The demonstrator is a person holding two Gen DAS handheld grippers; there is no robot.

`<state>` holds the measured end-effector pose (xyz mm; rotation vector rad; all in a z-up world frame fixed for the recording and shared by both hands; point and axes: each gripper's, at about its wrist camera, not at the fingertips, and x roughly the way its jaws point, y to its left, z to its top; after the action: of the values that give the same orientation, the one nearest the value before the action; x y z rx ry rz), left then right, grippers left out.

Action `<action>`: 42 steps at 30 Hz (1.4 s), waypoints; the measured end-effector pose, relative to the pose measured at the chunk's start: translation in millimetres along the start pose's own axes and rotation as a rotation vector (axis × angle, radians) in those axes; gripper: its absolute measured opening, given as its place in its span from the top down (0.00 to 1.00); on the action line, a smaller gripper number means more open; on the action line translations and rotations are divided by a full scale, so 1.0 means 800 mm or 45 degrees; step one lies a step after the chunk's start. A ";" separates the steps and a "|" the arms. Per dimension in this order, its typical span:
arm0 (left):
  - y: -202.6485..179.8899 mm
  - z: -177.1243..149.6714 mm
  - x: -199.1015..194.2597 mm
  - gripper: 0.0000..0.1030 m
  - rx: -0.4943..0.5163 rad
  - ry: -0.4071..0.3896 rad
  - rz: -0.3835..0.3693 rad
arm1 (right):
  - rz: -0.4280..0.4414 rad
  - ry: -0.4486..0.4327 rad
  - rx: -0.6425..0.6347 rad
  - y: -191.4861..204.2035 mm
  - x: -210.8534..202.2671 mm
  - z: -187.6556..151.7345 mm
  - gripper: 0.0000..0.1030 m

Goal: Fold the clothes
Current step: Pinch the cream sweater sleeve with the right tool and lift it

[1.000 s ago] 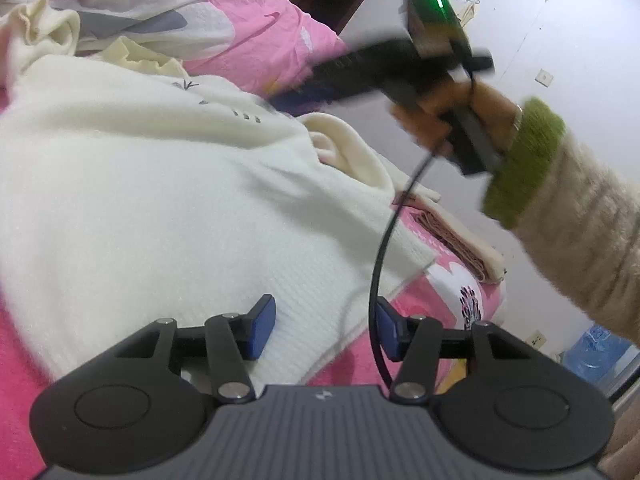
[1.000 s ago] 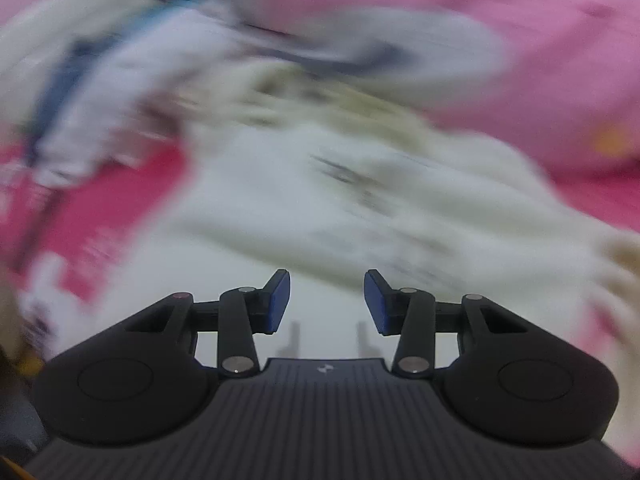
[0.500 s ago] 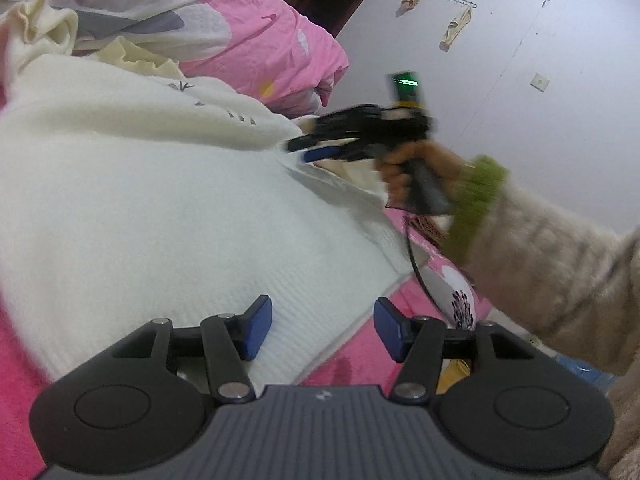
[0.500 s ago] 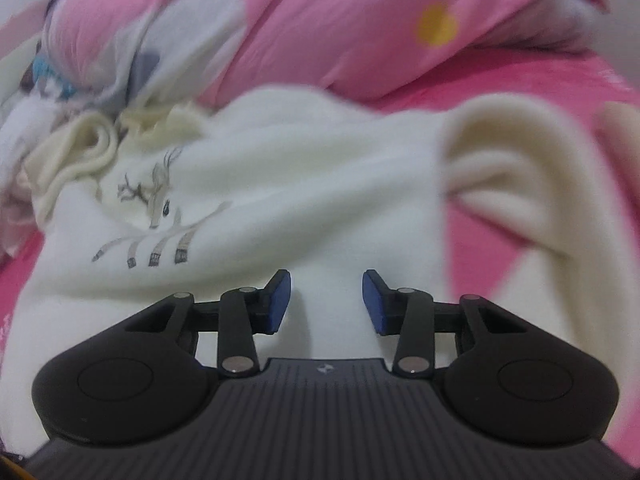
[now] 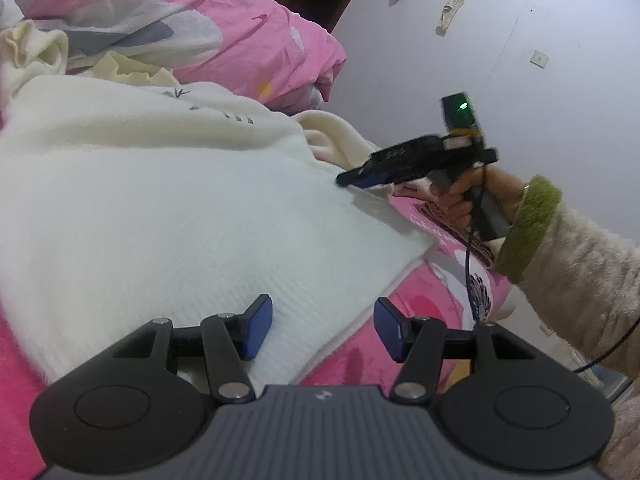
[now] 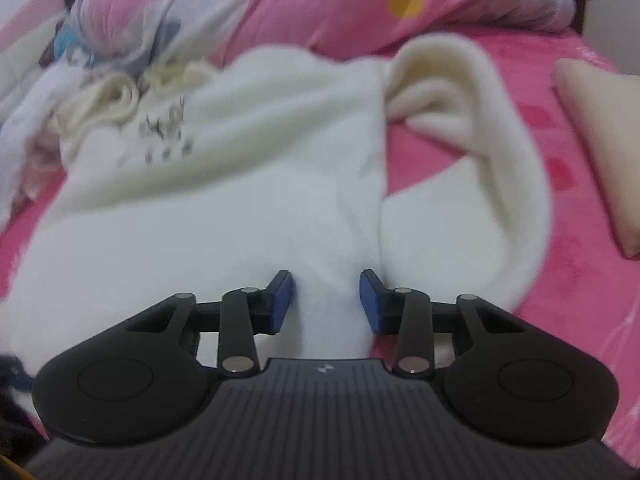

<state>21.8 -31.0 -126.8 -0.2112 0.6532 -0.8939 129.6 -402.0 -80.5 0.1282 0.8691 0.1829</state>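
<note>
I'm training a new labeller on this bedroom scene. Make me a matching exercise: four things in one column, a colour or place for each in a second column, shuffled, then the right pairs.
Things:
1. sweater
2. quilt
3. sleeve cuff on the arm that holds the right gripper
4. pads of the left gripper

Colour or place:
A. blue
B. green
C. cream white, spread on the bed
D. pink, bunched behind the sweater

Pairs: 1-C, 2-D, 3-B, 4-A
</note>
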 end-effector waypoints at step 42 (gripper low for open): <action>-0.017 -0.035 -0.140 0.45 -0.281 -0.095 0.392 | -0.006 -0.209 -0.005 -0.005 -0.084 -0.131 0.77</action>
<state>-54.8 50.3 -94.0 -0.3301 0.6929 -0.5160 7.1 -416.3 -97.6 0.1360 0.7056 0.1674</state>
